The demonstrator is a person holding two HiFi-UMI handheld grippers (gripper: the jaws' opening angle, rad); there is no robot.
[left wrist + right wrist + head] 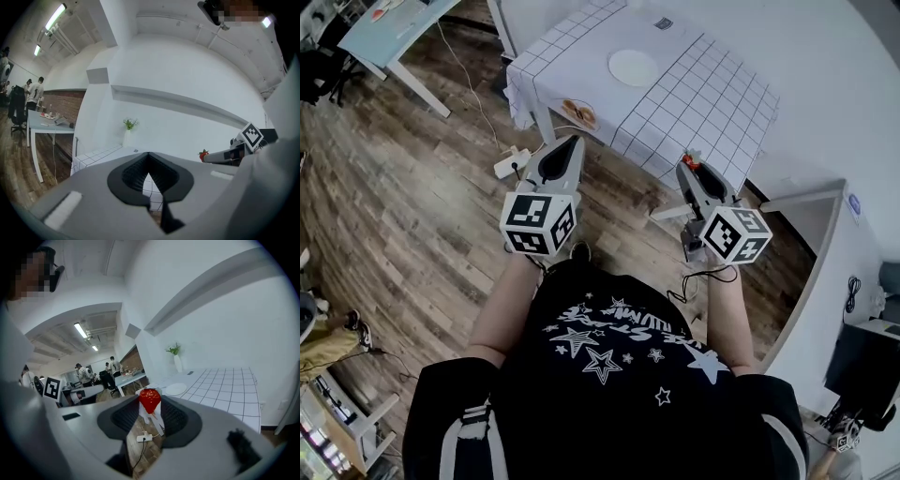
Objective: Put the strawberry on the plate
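A red strawberry (pixel 150 400) with a green top is pinched between the tips of my right gripper (pixel 150 405), which is shut on it. In the head view the strawberry (pixel 691 160) and right gripper (pixel 693 167) hang over the floor just before the near edge of the gridded table (pixel 712 89). The round white plate (pixel 633 67) lies bare near the table's middle, also seen ahead as the plate (pixel 176 389). My left gripper (pixel 570 141) is shut with nothing in it and sits by the table's near left corner. From the left gripper (pixel 149 155) view, the strawberry (pixel 203 154) shows at the right.
A small orange item (pixel 578 113) lies at the table's near left corner. A white vase with a green plant (pixel 177 363) stands at the far edge. A power strip (pixel 514 161) and cable lie on the wooden floor. Another table (pixel 394 28) stands at the left; people stand far off.
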